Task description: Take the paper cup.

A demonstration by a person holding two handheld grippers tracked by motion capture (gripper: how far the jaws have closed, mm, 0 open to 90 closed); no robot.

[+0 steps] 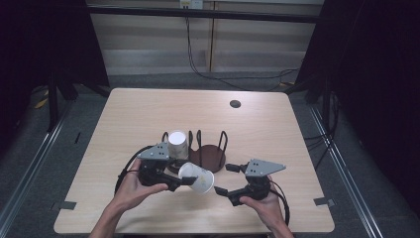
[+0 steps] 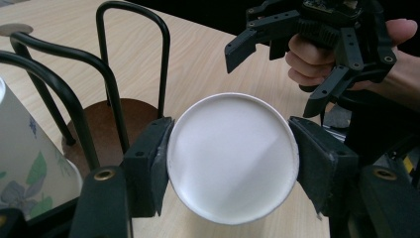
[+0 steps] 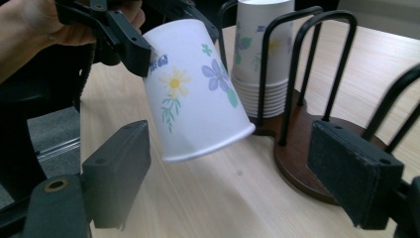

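Note:
A white paper cup (image 1: 197, 177) with a flower print hangs tilted above the table, its mouth facing down and to the right. My left gripper (image 1: 187, 174) is shut on it near its base; the cup's round white bottom (image 2: 233, 156) sits between the pads. My right gripper (image 1: 225, 179) stands open just right of the cup's rim, nothing between its jaws. From the right gripper view the cup (image 3: 193, 94) hangs ahead of the open jaws. A stack of matching cups (image 1: 178, 145) stands upside down in a black wire rack on a brown round base (image 1: 208, 156).
The wire hoops (image 2: 111, 94) of the rack rise right behind the held cup. A small dark disc (image 1: 235, 103) lies at the far side of the wooden table (image 1: 138, 114). Cables run across the floor beyond the table.

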